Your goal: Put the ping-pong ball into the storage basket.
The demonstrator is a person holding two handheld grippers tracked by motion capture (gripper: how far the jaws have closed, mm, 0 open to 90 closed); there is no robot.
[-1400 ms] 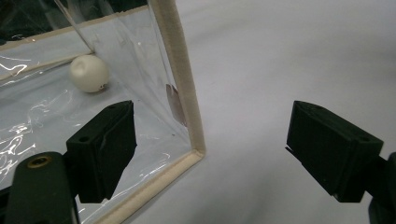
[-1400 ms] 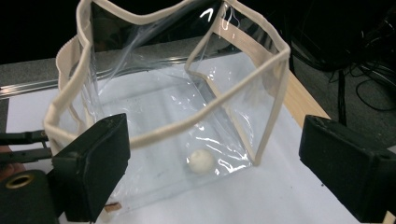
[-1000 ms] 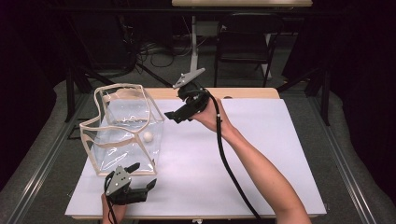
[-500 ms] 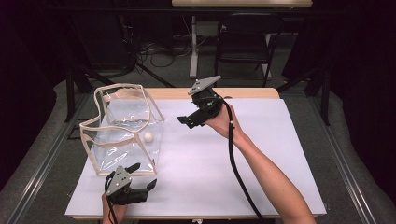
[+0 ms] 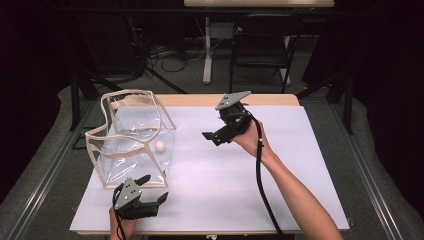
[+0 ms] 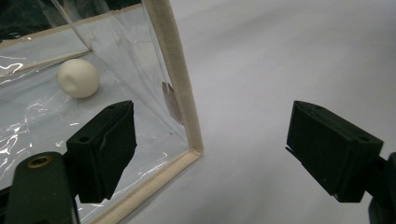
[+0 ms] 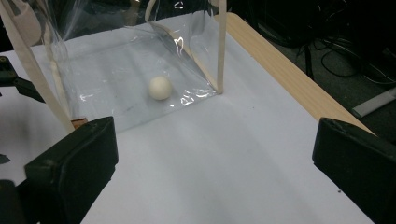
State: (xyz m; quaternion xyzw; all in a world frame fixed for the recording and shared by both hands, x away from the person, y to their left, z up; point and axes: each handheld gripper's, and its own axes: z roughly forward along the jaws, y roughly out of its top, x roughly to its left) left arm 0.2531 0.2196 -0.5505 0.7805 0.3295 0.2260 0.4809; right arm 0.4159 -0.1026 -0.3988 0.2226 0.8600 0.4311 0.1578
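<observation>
Dark floor, cables and a black chair lie behind the white-topped bench [image 5: 280, 165], whose far edge shows a strip of pale wood. On its left part stands a clear plastic box-shaped bag with cream fabric edging [image 5: 131, 137], open at the top, its walls creased and leaning. Inside it, on the bottom near the right wall, rests a small cream-white ball [image 5: 160, 145]; nothing else is in the bag. The left gripper view shows that ball [image 6: 78, 78] behind the clear wall, close to the bag's near corner seam.

At the front edge, just beside that corner, the left hand-held gripper [image 5: 152, 192] rests low with its jaws spread wide; one jaw stands in front of the bag's wall and the other over bare white surface, clasping nothing.

Well apart to the right, the right hand-held gripper [image 5: 212, 138] is held above the bench, pointing toward the bag. Its jaws have just been opening and stand released, with nothing between them; its own view looks across the white surface at the ball [image 7: 159, 87] in the bag.
</observation>
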